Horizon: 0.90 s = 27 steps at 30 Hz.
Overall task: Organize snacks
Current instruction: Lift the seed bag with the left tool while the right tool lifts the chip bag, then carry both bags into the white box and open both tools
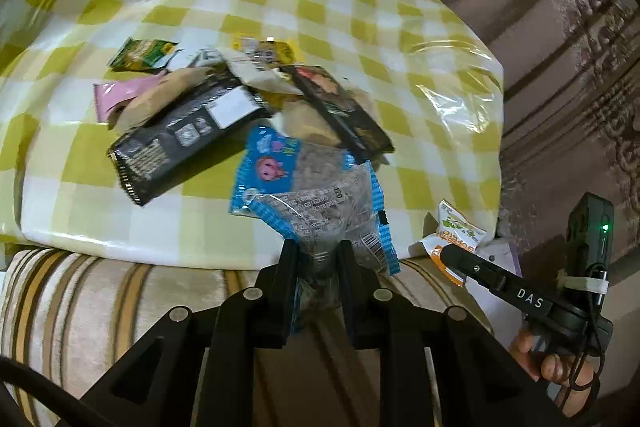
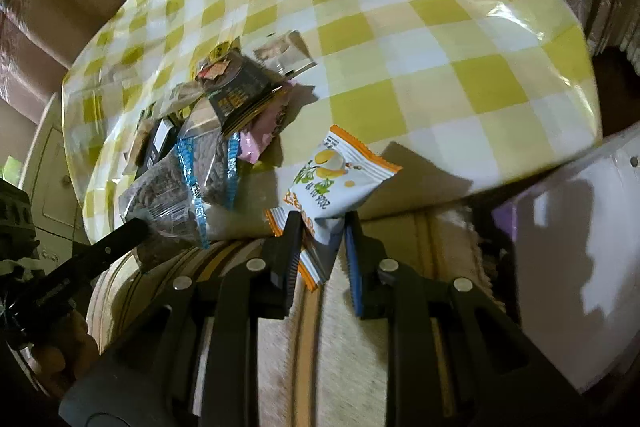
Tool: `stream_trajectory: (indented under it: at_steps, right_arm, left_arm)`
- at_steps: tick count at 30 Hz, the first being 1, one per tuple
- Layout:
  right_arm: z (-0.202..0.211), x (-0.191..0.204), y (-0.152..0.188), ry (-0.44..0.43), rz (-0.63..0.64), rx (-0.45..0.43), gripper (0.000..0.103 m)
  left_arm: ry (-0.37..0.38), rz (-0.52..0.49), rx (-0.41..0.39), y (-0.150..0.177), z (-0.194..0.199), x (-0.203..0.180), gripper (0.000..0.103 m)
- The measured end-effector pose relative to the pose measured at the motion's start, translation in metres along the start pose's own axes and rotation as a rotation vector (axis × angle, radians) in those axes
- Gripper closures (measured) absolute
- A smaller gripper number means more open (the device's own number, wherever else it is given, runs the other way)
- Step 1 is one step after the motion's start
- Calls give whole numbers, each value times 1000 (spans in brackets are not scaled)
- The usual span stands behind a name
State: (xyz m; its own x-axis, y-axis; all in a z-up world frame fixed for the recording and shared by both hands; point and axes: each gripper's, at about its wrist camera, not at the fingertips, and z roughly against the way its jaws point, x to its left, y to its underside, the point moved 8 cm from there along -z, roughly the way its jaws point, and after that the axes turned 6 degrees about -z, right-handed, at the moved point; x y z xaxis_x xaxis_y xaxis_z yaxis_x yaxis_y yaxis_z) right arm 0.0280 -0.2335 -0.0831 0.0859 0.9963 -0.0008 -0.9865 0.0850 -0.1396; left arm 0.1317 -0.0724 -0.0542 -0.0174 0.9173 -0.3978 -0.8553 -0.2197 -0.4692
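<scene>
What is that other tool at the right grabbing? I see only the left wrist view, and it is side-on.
Observer: The right tool has a finger on either side of the lower end of an orange-and-white packet, which tilts up toward the table edge.
Visitor: My left tool grips a blue-edged packet. Do the fingers match mine?
Observer: One finger carries a blue pad.
Visitor: Anything further right?
Observer: A big white panel stands there.

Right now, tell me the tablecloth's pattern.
Yellow-green and white checks on the tablecloth, clearest in the right wrist view.
</scene>
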Motion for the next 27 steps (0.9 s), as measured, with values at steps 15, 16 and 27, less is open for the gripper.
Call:
stream_trajectory:
  at_steps: [15, 16, 27]
  right_arm:
    - [63, -134, 3, 98, -222, -101, 78]
    - [65, -146, 4, 109, -242, -104, 79]
    - [74, -231, 16, 190, -374, -114, 78]
  left_arm:
    - [122, -285, 91, -2, -46, -144, 83]
    - [132, -309, 104, 0, -52, -157, 83]
    - [175, -473, 263, 29, -117, -258, 83]
